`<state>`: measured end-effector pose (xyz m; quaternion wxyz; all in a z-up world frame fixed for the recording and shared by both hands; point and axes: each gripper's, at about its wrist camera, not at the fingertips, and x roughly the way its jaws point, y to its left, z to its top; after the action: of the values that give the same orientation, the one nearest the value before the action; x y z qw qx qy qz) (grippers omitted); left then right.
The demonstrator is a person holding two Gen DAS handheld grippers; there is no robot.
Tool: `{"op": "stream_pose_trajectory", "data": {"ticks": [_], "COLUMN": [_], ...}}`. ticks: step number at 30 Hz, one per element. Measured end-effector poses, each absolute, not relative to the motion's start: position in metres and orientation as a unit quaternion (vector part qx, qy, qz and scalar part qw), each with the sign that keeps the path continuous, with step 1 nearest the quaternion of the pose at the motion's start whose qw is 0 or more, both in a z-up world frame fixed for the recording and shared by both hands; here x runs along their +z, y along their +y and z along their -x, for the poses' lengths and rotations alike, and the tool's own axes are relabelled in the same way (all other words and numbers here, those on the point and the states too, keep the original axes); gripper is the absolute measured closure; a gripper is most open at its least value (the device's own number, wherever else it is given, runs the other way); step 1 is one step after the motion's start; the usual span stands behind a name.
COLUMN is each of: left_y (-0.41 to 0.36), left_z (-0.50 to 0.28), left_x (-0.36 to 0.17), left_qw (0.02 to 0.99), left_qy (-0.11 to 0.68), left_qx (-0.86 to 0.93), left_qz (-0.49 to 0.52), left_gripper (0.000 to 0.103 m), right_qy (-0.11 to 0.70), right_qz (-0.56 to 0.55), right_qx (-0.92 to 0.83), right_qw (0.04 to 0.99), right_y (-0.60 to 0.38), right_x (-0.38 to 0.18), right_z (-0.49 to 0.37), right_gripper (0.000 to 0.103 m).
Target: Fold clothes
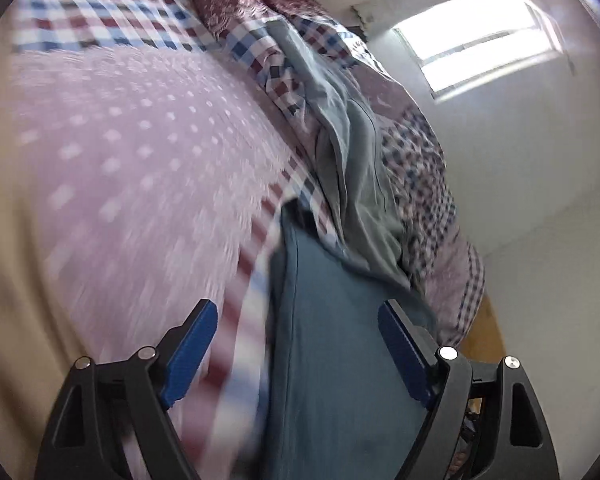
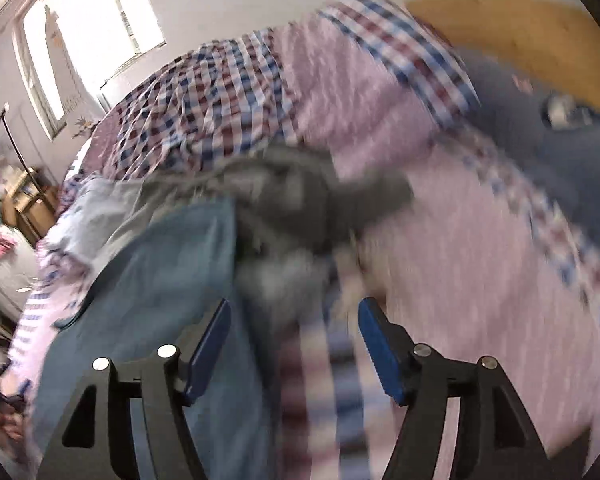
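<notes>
both tools [image 1: 296,320] [image 2: 294,316] gape apart over blue garment [image 1: 332,360] on bed [image 1: 140,140].

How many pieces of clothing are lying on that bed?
3 that I can make out: a teal-blue garment nearest, a pale grey-green garment crumpled beyond it, and a dark grey garment beside them. Blur may hide others.

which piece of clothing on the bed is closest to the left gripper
The flat teal-blue garment, lying between the open left gripper's fingers; the crumpled grey-green one lies farther up the bed.
</notes>
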<state>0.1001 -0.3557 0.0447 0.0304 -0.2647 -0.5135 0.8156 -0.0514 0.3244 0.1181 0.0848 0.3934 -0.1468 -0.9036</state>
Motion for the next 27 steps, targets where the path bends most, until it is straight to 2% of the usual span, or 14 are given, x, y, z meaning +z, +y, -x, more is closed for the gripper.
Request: {"op": "stream_pose_trajectory", "data": {"ticks": [7, 10, 13, 16, 17, 19, 20, 24, 27], "left_y": [-0.309, -0.289, -0.282, -0.281, -0.281, -0.277, -0.276, -0.278, -0.279], "left_z": [-0.197, -0.208, -0.206, -0.205, -0.205, -0.204, -0.203, -0.200, -0.196], "left_x": [0.052, 0.035, 0.025, 0.024, 0.023, 0.023, 0.023, 0.020, 0.019], "left_qw": [0.041, 0.043, 0.040, 0.033, 0.030, 0.027, 0.025, 0.025, 0.026], "left_qy": [-0.476, -0.495, -0.490, -0.482, -0.480, -0.471, -0.466, -0.471, -0.474], "left_qx": [0.826, 0.809, 0.805, 0.810, 0.811, 0.815, 0.818, 0.815, 0.814], "left_qz": [0.299, 0.314, 0.333, 0.331, 0.333, 0.336, 0.337, 0.336, 0.335], "left_gripper": [0.017, 0.017, 0.017, 0.017, 0.017, 0.017, 0.017, 0.017, 0.017], "right_qy": [-0.277, -0.292, -0.292, -0.325, -0.333, -0.336, -0.334, -0.307, -0.321], "right_qz": [-0.427, -0.436, -0.443, -0.440, -0.440, -0.450, -0.458, -0.461, -0.436], "right_qx": [-0.854, -0.845, -0.841, -0.827, -0.822, -0.815, -0.812, -0.823, -0.833], "right_qw": [0.104, 0.105, 0.108, 0.128, 0.136, 0.143, 0.142, 0.124, 0.117], "right_y": [0.342, 0.339, 0.338, 0.339, 0.337, 0.332, 0.329, 0.337, 0.356], "right_x": [0.074, 0.059, 0.050, 0.041, 0.039, 0.033, 0.029, 0.035, 0.048], "right_z": [-0.047, -0.065, -0.068, -0.064, -0.061, -0.054, -0.050, -0.050, -0.052], "right_gripper": [0.033, 0.033, 0.033, 0.033, 0.036, 0.070, 0.096, 0.097, 0.097]}}
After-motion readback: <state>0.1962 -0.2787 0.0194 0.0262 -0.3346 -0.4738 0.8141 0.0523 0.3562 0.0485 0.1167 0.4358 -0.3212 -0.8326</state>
